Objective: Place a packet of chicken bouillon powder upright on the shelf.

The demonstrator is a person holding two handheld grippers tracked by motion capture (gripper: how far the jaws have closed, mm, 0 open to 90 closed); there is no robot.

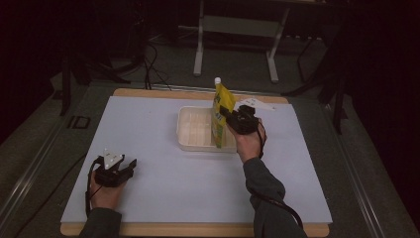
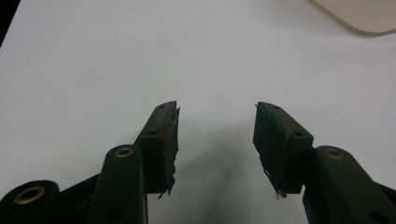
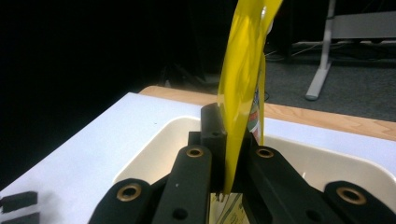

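The right gripper [image 1: 232, 119], jaws clamped on the thin edge of a yellow spouted pouch [image 1: 221, 113], holds it upright in a shallow white tray [image 1: 190, 144] near the worktop's far edge. The left gripper [image 1: 130, 166] rests by the near left corner, jaws apart and empty. The pouch's base probably touches the tray floor; the floppy pouch could slip or topple once released.
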